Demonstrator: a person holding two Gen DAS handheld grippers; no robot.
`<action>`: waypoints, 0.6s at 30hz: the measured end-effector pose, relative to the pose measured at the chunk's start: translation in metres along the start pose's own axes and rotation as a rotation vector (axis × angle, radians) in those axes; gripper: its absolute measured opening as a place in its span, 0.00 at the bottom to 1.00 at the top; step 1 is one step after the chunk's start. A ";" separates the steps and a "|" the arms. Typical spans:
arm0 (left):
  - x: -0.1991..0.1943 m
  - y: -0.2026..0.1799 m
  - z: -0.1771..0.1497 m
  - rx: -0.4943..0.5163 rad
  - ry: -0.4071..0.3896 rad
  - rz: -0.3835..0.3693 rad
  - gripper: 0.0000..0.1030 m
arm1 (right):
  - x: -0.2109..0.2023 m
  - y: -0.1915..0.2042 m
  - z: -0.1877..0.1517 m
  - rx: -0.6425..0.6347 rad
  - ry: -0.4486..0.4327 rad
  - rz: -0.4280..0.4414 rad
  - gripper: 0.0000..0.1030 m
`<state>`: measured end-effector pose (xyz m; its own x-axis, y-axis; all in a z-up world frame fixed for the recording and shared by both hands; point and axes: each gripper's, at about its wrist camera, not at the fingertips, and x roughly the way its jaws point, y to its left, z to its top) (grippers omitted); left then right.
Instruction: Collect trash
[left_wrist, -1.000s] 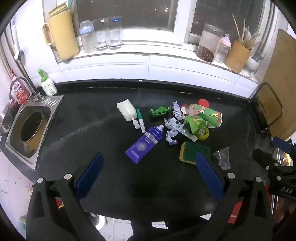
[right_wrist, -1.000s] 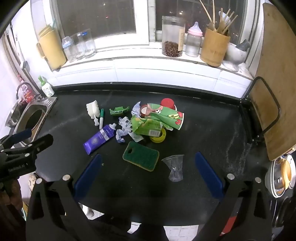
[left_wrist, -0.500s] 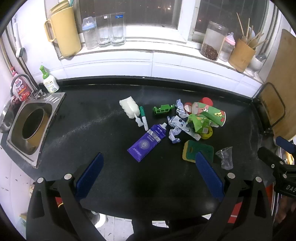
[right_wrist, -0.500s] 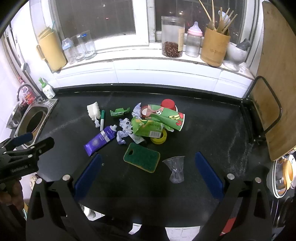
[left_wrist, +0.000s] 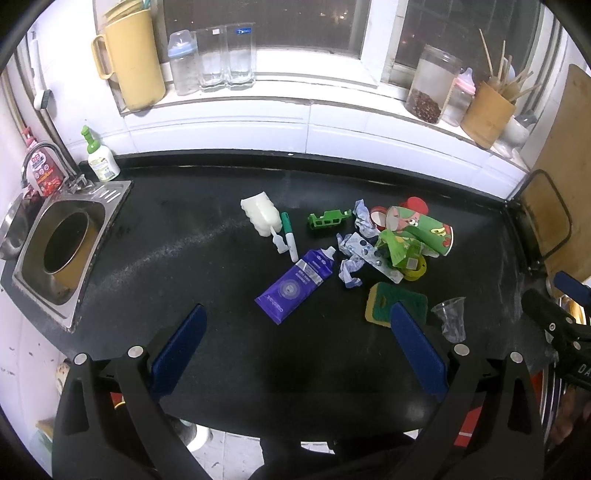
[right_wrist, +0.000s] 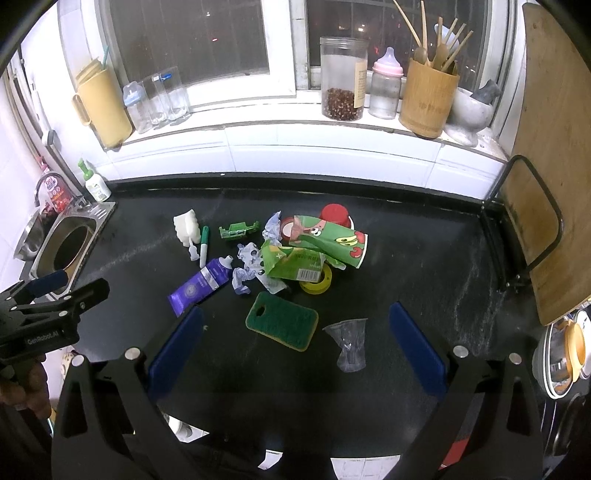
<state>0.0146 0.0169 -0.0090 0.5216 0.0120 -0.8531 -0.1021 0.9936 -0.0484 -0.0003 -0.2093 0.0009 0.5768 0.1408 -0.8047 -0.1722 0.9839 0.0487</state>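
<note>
— What did you see from where you stood?

— Both tools hung over the near edge of the black counter (right_wrist: 424, 236). The left gripper (left_wrist: 299, 350) was spread wide with nothing between its blue pads, and the right gripper (right_wrist: 295, 345) was spread just as wide and held nothing either.

— And the rubbish?

— It lay in a heap mid-counter: a flattened green paper cup (right_wrist: 328, 238) with cartoon print, a crushed green carton (right_wrist: 291, 264) showing a barcode, crumpled wrappers (right_wrist: 245, 275), and a roll of yellow tape (right_wrist: 317, 282) partly under the carton. A purple tube (left_wrist: 295, 286) lay left of the heap; its lettering was too small to read. Nearer the right gripper sat a green sponge (right_wrist: 282, 325) and a crushed clear plastic cup (right_wrist: 349, 341).

— Any writing you could make out?

— Only "GenRobot.AI" on the left gripper's body, seen from the right wrist camera. A green marker (left_wrist: 290, 236) and a white brush (left_wrist: 260, 218) lay towards the sink (left_wrist: 62, 251).
</note>
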 end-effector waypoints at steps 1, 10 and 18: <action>0.000 0.000 0.000 0.000 -0.001 0.002 0.94 | 0.000 0.000 0.000 -0.001 0.001 0.000 0.95; 0.002 0.001 0.001 0.000 0.000 0.005 0.94 | 0.001 -0.001 0.000 0.002 0.002 0.004 0.95; 0.005 0.003 0.003 0.001 0.006 0.004 0.94 | 0.002 -0.002 0.001 0.000 0.000 0.003 0.95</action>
<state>0.0191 0.0203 -0.0118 0.5164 0.0157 -0.8562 -0.1038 0.9936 -0.0443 0.0016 -0.2109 -0.0003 0.5760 0.1435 -0.8047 -0.1739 0.9834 0.0509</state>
